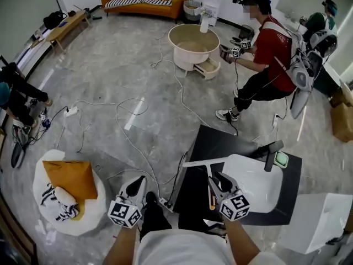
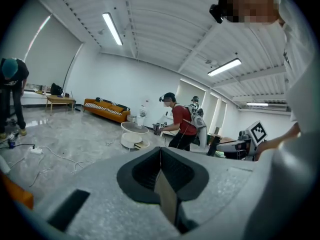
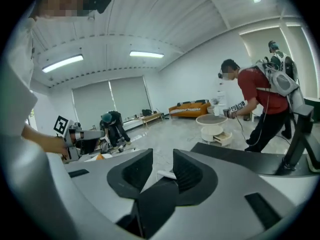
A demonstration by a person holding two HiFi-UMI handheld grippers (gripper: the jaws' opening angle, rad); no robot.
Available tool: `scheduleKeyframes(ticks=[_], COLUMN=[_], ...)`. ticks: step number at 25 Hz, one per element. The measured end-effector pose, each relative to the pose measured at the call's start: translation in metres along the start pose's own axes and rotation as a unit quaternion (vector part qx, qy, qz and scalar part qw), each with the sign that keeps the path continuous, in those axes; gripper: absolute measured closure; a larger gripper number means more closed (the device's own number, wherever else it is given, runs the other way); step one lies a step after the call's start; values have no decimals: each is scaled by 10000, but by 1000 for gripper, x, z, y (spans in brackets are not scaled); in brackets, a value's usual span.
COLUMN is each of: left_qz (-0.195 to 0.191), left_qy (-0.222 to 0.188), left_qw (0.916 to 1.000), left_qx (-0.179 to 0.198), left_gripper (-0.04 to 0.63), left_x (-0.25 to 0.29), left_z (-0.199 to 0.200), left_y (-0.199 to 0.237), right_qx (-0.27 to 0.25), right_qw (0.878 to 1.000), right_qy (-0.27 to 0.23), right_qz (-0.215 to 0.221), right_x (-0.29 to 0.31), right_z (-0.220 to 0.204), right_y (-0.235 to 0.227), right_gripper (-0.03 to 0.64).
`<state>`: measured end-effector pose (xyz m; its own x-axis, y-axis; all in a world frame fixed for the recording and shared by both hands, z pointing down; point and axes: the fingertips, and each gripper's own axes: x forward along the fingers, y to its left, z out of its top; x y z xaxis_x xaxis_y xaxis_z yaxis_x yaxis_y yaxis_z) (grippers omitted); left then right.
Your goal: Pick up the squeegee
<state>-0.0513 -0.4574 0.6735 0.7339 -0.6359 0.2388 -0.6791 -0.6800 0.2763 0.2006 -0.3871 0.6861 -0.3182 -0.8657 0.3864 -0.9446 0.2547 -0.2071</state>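
Note:
The squeegee [image 1: 202, 162] lies on the black counter [image 1: 218, 142], left of the white sink [image 1: 258, 193]. It has a long white blade and a thin handle with an orange stretch that runs toward me. My right gripper [image 1: 214, 179] hovers over that handle, jaws apart. In the right gripper view, a white piece of the squeegee [image 3: 166, 174] shows in the gap of the right gripper [image 3: 162, 168], and the pads do not touch it. My left gripper [image 1: 137, 186] hangs over the floor left of the counter. In its own view the left gripper [image 2: 160, 159] is shut with nothing in it.
A black faucet [image 1: 272, 154] and a green object [image 1: 282, 159] stand at the sink's far side. A white beanbag with an orange cushion [image 1: 70, 176] sits at my left. Cables [image 1: 127, 142] cross the floor. A person in a red shirt [image 1: 271, 51] works at a round white table [image 1: 194, 44].

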Motion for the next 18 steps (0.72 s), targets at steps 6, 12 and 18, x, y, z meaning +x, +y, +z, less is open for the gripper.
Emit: scheduleKeyframes(ticks=[6,12,18], left_qz=[-470,-657,-684], left_qy=[262,504,627], left_qw=[9983,9956,9940], left_qx=[-207,-428,-579], left_gripper=[580,580,580], left_x=[24,30,31], left_z=[-25,-53,-76], left_y=[9,11,11], right_qx=[-137,-168,22], right_qw=[9939,9821,9702], right_qy=[912,1687,2215], right_qz=[-598,-826,-982], right_x=[13,26,40], right_z=[-50,-84,-113], right_y=[-22,-40,-56], right_gripper=[509,506,506])
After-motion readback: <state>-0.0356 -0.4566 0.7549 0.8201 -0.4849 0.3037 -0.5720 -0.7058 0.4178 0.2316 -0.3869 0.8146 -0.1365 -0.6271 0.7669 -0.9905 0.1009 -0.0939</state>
